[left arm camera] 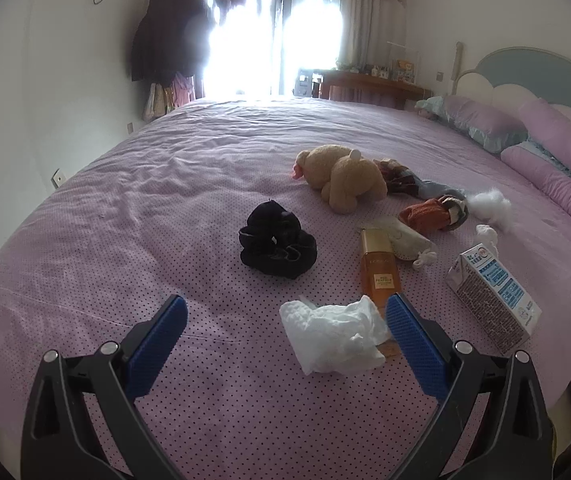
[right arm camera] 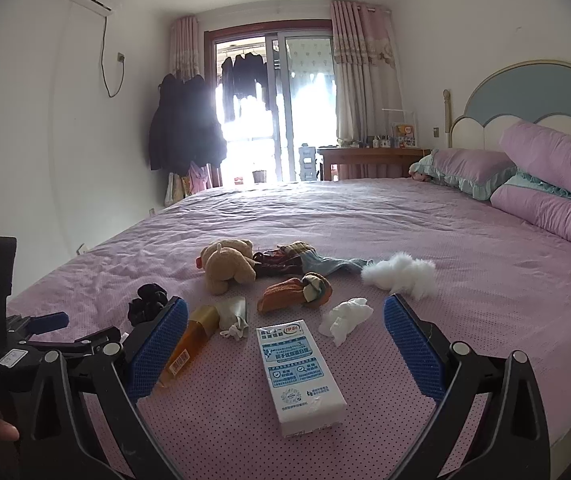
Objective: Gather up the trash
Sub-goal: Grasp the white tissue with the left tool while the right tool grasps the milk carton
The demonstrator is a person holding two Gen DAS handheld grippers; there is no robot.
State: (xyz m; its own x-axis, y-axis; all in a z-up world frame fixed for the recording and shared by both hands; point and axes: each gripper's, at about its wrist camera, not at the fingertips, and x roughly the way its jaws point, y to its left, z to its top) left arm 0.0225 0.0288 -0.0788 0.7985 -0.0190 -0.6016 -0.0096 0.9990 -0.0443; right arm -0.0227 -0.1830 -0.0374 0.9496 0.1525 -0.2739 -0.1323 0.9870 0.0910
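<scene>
A crumpled white tissue (left arm camera: 335,336) lies on the pink dotted bedspread between the blue pads of my left gripper (left arm camera: 287,312), which stands open above it. A white and blue milk carton (left arm camera: 491,294) lies flat to its right; the same milk carton (right arm camera: 301,376) sits between the fingers of my open right gripper (right arm camera: 285,314). A second crumpled tissue (right arm camera: 345,318) lies just beyond the carton. A white fluffy wad (right arm camera: 401,274) lies farther back on the right.
On the bed (right arm camera: 365,216) lie an amber bottle (left arm camera: 379,266), a black scrunchie (left arm camera: 277,246), a tan plush bear (left arm camera: 341,178), socks (right arm camera: 297,292), a small cloth pouch (right arm camera: 235,314). Pillows (right arm camera: 545,196) at the right. The other gripper (right arm camera: 9,344) and a hand show at the left.
</scene>
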